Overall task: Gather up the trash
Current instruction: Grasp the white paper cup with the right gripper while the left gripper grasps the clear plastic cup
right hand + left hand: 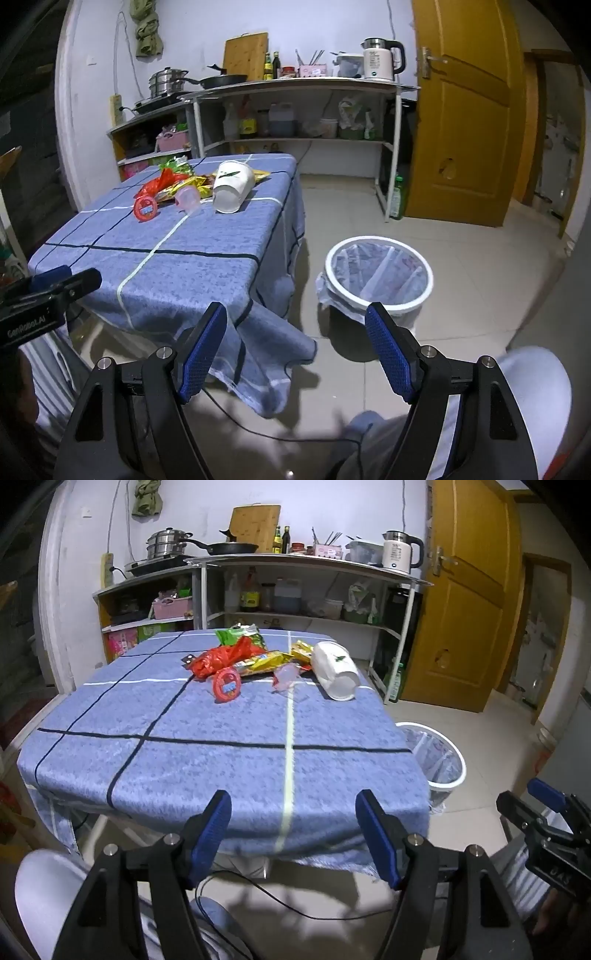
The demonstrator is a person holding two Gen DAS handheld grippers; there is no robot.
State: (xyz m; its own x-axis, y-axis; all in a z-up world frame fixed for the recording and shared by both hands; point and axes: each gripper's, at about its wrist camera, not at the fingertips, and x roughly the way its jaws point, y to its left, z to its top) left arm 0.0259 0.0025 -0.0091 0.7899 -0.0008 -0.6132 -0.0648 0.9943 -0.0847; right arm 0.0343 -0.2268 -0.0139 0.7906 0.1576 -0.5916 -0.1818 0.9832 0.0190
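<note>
Trash lies at the far end of the blue-cloth table: a white paper cup on its side, a red round lid, a red plastic bag, yellow and green snack wrappers, and a small clear pink cup. A white trash bin with a liner stands on the floor right of the table. My left gripper is open and empty at the table's near edge. My right gripper is open and empty, low between table corner and bin.
A shelf unit with pots, bottles and a kettle stands against the far wall. A yellow door is at the right. A green bottle stands on the tiled floor. A cable runs below the grippers.
</note>
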